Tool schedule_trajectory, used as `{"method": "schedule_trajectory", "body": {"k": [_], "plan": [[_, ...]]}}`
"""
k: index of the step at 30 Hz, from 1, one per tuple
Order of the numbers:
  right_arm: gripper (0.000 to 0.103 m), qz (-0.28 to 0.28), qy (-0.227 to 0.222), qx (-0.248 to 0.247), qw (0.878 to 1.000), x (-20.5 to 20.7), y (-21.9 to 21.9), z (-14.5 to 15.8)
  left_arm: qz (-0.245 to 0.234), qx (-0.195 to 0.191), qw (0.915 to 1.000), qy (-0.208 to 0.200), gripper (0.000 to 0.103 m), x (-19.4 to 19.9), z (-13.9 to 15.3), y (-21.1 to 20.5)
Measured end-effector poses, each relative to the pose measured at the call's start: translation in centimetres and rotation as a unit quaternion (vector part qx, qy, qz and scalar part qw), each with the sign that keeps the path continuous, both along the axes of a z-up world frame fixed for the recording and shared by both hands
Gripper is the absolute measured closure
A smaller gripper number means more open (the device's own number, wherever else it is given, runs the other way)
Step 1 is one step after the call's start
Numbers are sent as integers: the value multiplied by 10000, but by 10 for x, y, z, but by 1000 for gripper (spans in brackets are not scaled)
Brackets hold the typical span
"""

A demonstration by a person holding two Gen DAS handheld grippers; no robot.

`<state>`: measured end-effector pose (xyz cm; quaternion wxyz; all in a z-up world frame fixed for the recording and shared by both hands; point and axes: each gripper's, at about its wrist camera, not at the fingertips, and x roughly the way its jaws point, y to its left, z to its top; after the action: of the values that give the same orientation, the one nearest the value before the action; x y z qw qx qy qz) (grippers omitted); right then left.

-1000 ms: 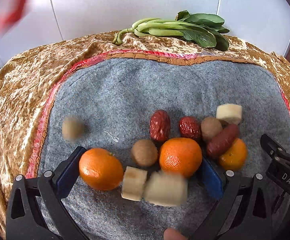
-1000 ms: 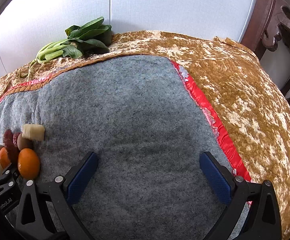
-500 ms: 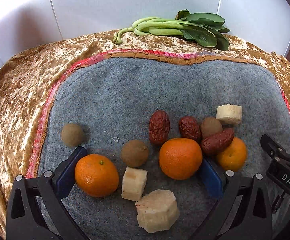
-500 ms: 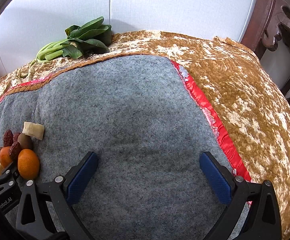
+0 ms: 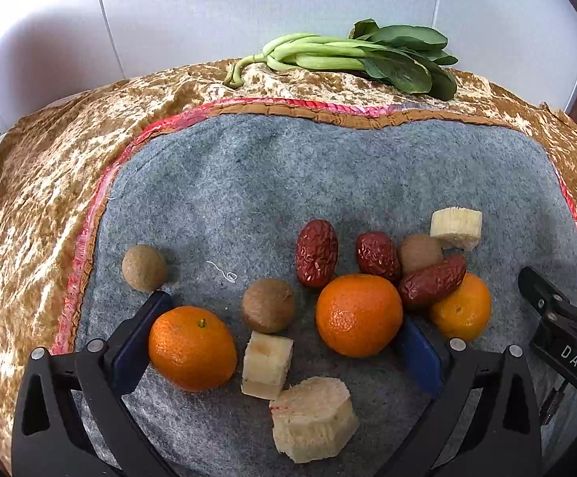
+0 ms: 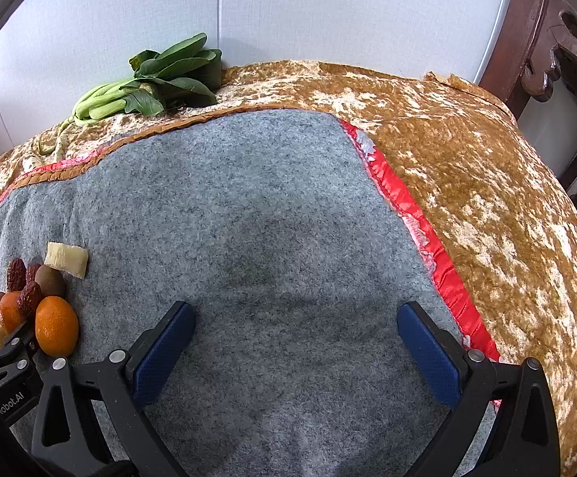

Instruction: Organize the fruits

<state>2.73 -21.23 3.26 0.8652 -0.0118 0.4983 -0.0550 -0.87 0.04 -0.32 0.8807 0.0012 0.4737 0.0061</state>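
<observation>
Loose fruit lies on a grey felt mat (image 5: 288, 183). In the left wrist view there are three oranges (image 5: 193, 348) (image 5: 359, 314) (image 5: 462, 305), three red dates (image 5: 316, 252), three brown round fruits (image 5: 268, 304) (image 5: 144, 267), and three pale cut chunks (image 5: 313, 417) (image 5: 266, 363) (image 5: 456, 227). My left gripper (image 5: 284, 342) is open and empty, its fingers either side of the near fruit. My right gripper (image 6: 294, 344) is open and empty over bare mat, with the fruit pile (image 6: 56, 330) at its far left.
A bunch of green leafy vegetable (image 5: 352, 57) lies on the gold cloth (image 5: 34, 198) behind the mat. A red trim (image 6: 415, 222) edges the mat on the right. Dark wooden furniture (image 6: 558, 59) stands at the far right. A white wall is behind.
Fruit that was rolling a second ago has settled: a brown fruit and a pale chunk shifted, and one date now rests on the right orange. Both grippers have stayed still.
</observation>
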Motion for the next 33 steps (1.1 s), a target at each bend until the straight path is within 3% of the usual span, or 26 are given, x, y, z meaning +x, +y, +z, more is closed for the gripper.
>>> {"method": "schedule_trajectory", "body": {"k": [33], "plan": [[1, -1, -2, -1, 10000, -1, 1, 0, 6, 1, 10000, 3, 0, 0, -1, -3]]}}
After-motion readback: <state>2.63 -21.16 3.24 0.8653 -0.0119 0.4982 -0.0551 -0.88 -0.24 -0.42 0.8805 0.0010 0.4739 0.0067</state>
